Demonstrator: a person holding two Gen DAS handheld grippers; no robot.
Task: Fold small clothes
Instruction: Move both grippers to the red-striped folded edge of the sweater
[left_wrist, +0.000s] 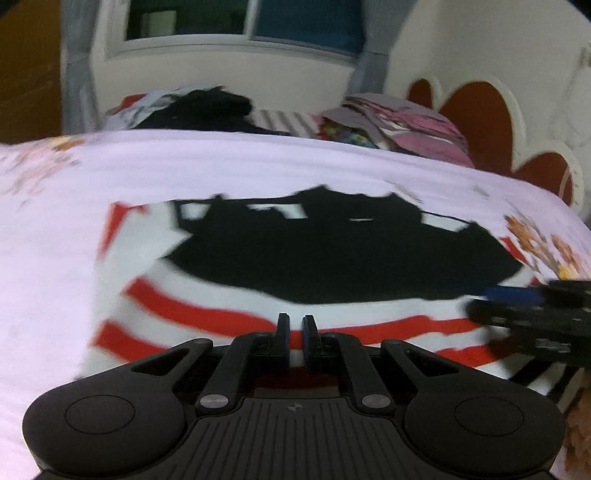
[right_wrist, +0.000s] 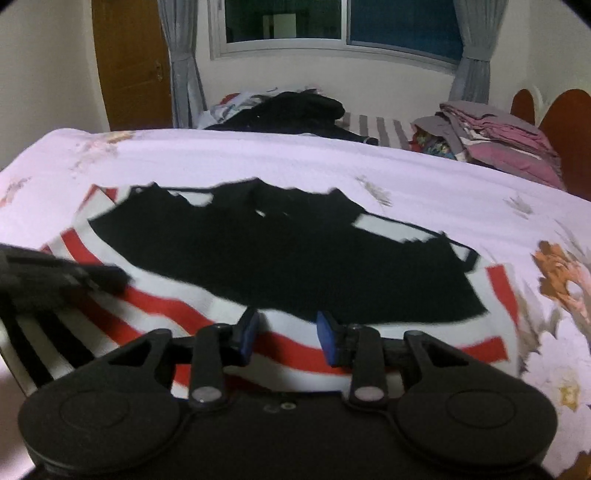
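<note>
A black garment (left_wrist: 332, 258) (right_wrist: 295, 258) lies spread flat on a red-and-white striped cloth (left_wrist: 184, 306) (right_wrist: 295, 350) on the bed. My left gripper (left_wrist: 295, 321) hovers over the striped cloth's near edge, shut, with nothing held between its fingers. My right gripper (right_wrist: 286, 323) stands partly open just short of the black garment's near hem, with nothing between its blue pads. Each gripper shows blurred at the edge of the other's view: the right gripper (left_wrist: 476, 302) at the right, the left gripper (right_wrist: 118, 278) at the left.
The bed's lilac floral sheet (right_wrist: 258, 158) reaches out on all sides. At the far edge lie a heap of dark clothes (right_wrist: 295, 107) and a folded pink and grey stack (right_wrist: 498, 136). A red-brown headboard (right_wrist: 569, 122) stands right, a wooden door (right_wrist: 129, 62) left.
</note>
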